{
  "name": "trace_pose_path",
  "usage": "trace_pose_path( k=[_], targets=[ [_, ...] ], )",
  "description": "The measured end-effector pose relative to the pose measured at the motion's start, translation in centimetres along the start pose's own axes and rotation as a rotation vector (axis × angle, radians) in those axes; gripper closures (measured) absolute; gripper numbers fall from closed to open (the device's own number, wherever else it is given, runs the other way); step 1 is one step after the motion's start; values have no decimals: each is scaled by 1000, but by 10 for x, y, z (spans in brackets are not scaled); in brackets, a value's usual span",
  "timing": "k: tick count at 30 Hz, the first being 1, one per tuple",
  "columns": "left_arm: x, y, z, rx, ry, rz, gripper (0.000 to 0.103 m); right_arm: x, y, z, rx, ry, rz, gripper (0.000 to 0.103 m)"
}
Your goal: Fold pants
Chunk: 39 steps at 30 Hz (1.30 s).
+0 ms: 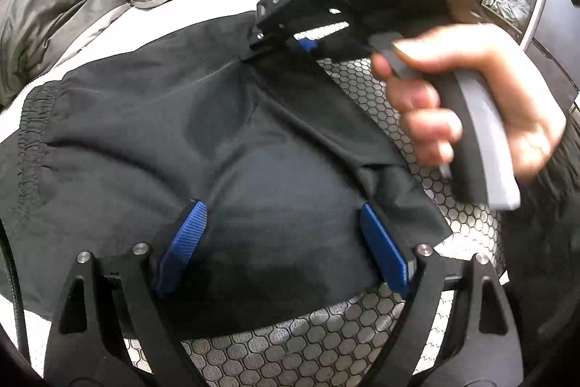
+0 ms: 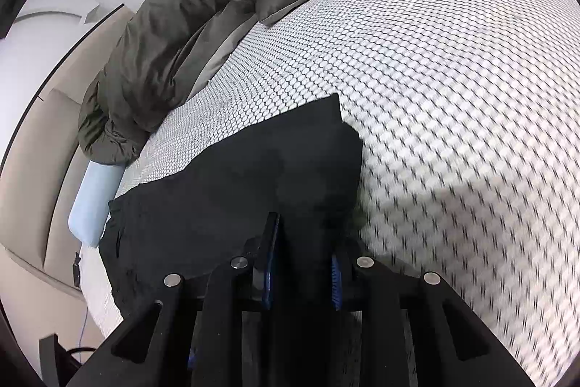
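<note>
Item: black pants (image 1: 152, 140), spread on the bed (image 2: 453, 97) near its side edge. Right gripper (image 2: 301, 263) pinched a fabric edge; left gripper (image 1: 282, 242) hovered spread. Risk: thin cloth slipping free, fold collapsing.

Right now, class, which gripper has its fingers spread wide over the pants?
The left gripper: its blue pads sit wide apart over the black pants; the right gripper pinches the fabric.
</note>
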<state>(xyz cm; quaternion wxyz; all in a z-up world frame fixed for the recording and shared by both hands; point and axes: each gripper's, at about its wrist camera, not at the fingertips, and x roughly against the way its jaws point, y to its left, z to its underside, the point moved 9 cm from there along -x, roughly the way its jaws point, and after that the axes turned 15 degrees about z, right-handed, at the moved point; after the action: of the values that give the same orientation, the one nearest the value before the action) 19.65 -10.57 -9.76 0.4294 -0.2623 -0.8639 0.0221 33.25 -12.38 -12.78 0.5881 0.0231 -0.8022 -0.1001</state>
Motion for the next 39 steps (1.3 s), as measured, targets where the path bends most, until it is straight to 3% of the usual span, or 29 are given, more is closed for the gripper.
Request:
trace_pose_path(
  k=[7, 16, 21, 25, 28, 33, 35, 39],
  targets=[
    [-1, 0, 3, -18, 5, -2, 19, -36, 15, -50, -11, 43, -24, 80],
    [-4, 0, 5, -21, 19, -3, 18, -37, 21, -54, 64, 32, 61, 79],
    [-4, 6, 3, -23, 21, 4, 17, -20, 15, -28, 19, 0, 74, 70],
    [-4, 7, 3, -26, 14, 6, 16, -8, 6, -4, 20, -5, 102, 69],
    [-3, 6, 4, -25, -4, 23, 16, 4, 0, 23, -22, -3, 59, 69],
    [-1, 6, 2, -25, 6, 60, 16, 32, 5, 67, 122, -25, 96, 69],
    [7, 4, -2, -12, 6, 84, 16, 43, 2, 96, 152, -14, 68, 69],
    [41, 0, -18, 30, -88, 175, 16, 63, 1, 113, 178, -47, 31, 69]
  ],
)
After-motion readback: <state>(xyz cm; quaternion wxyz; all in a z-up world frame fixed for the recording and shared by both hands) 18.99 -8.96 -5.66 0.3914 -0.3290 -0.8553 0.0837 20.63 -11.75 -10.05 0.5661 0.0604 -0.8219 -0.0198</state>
